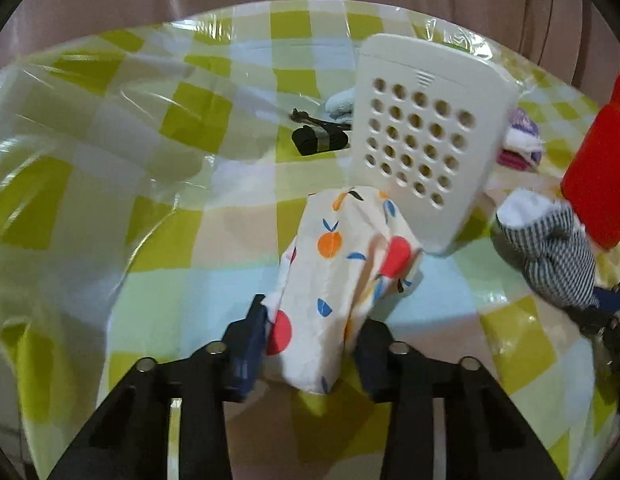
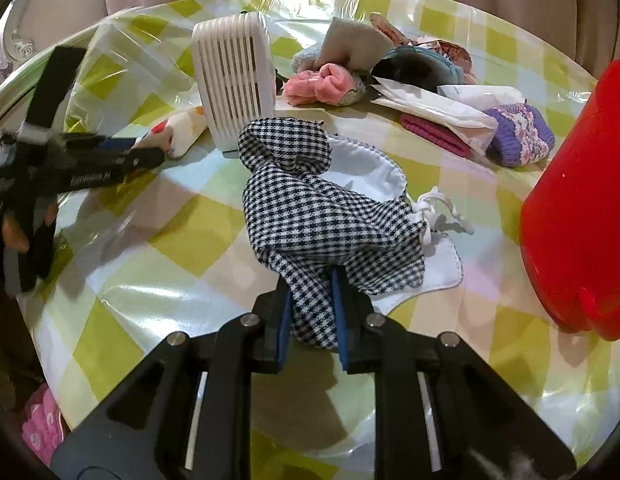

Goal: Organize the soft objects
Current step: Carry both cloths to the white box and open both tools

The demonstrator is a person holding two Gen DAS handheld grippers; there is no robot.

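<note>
Two handheld grippers work over a round table (image 2: pixel 158 236) covered in a yellow-green checked cloth under clear plastic. The left gripper (image 1: pixel 310 336) has its blue-padded jaws drawn in on a white cloth pouch printed with orange and red fruit (image 1: pixel 334 280), which lies between them and reaches forward to the foot of a white plastic box with round holes (image 1: pixel 426 140). The left pad touches the pouch; whether the right one presses I cannot tell for sure, though the fabric fills the gap. From the right camera the same pouch (image 2: pixel 182 134) shows beside the box's slatted side (image 2: pixel 234 84).

The right gripper (image 2: pixel 310 316) has its jaws narrow, pinching a navy-and-white houndstooth cloth (image 2: pixel 306 208) that rises in a rumpled heap over a white fabric piece with a drawstring (image 2: pixel 438 208). Behind lie a pink rolled sock (image 2: pixel 322 86), a purple knitted piece (image 2: pixel 518 136) and white paper packets (image 2: pixel 434 110). A red plastic container (image 2: pixel 582 208) stands at the right edge.
</note>
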